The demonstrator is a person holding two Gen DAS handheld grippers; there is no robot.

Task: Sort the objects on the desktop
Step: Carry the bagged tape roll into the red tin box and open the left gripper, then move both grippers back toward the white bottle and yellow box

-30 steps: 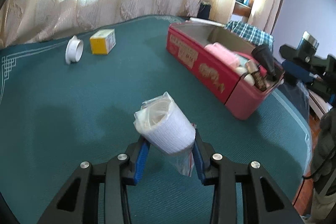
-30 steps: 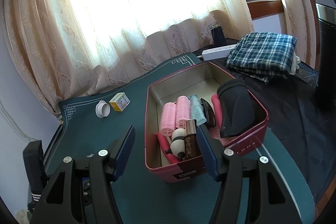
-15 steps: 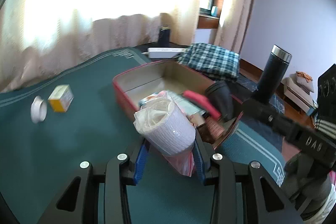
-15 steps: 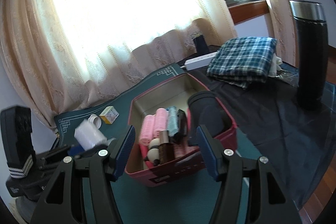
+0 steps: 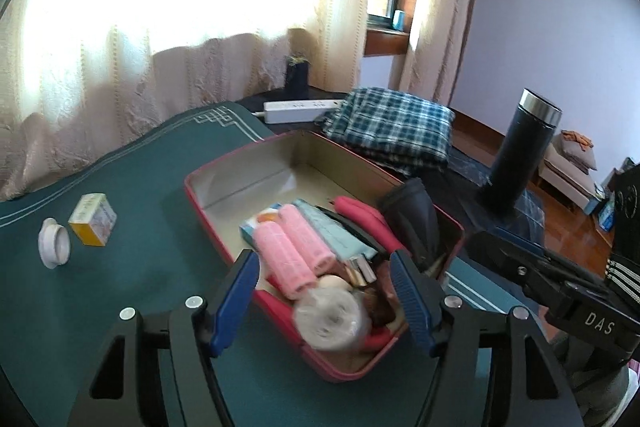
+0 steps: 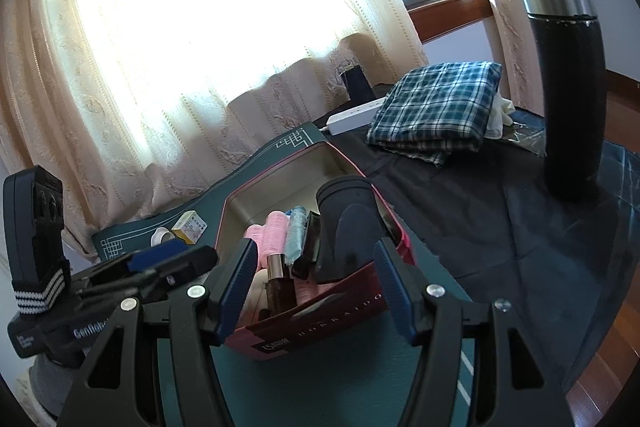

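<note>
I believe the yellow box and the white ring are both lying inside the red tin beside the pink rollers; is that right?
Not quite: the left wrist view shows the yellow box and white ring lying on the green mat, outside the red tin. The pink rollers are inside it.

blurred: white roll (image 5: 331, 319) | hidden: tin (image 5: 224, 247) near corner behind roll | cut off: flask (image 6: 568, 87) top

Green-matted table (image 5: 132, 291), red tin (image 5: 224, 227), yellow box (image 5: 93, 214)

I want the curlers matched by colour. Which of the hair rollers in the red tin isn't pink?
The pale blue roller, lying along the right side of the two pink rollers in the red tin, next to the dark items.
</note>
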